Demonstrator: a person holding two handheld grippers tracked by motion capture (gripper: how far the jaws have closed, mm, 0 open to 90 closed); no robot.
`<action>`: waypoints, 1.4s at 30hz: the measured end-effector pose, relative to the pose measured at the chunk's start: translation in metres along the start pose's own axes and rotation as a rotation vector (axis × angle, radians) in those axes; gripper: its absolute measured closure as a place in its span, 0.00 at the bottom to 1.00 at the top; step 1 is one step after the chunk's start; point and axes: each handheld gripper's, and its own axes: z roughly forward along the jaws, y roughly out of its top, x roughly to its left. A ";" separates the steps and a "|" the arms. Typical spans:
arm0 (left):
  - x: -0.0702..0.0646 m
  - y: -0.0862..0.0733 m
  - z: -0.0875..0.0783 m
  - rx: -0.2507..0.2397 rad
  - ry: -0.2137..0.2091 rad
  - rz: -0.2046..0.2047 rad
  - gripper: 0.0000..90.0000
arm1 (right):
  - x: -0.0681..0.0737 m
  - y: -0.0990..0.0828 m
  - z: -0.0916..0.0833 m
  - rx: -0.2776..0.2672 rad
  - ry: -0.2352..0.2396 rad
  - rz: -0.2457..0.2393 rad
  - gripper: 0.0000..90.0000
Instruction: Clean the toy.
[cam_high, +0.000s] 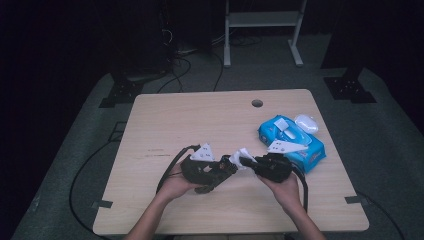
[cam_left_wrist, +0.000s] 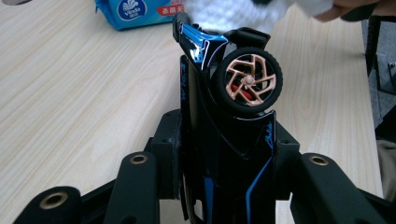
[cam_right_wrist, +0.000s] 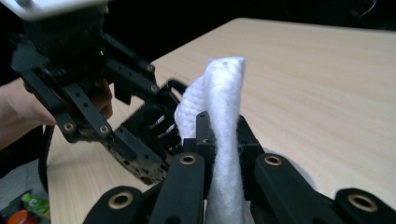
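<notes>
Seen from the high view, over the near half of the table (cam_high: 165, 120), a little right of its middle and well in from the near edge: left gripper (cam_high: 220, 170) and right gripper (cam_high: 248, 161) brought tip to tip above the wood. Left gripper (cam_left_wrist: 224, 149) clamped on a black toy car (cam_left_wrist: 219, 135) with blue lines, jaws closed part-way against its sides, nose of the car pointing away from the hand, one wheel (cam_left_wrist: 248, 80) with a copper-coloured rim turned up toward the camera. Right gripper (cam_right_wrist: 222, 144) pinched almost fully together on a white wipe (cam_right_wrist: 219, 121), a folded strip standing up out of the jaws. Free end of the wipe (cam_left_wrist: 233, 14) pressed against the far end of the car, seen at the top of the left gripper view. In the right gripper view, the car (cam_right_wrist: 144, 144) just beside the wipe and touching it. Toward the right edge of the table, near the far right corner, a blue pack of wipes (cam_high: 292, 142) lying flat, lid open, well apart from the car.
</notes>
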 end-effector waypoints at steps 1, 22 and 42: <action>-0.001 0.000 0.001 0.003 0.003 0.006 0.63 | 0.001 -0.001 0.002 0.005 0.006 0.002 0.94; 0.000 0.005 -0.004 -0.054 -0.018 0.008 0.64 | 0.008 0.006 0.002 -0.027 0.029 -0.016 0.94; 0.000 0.001 0.003 -0.022 -0.011 0.007 0.64 | 0.003 0.009 -0.007 -0.075 0.005 -0.005 0.94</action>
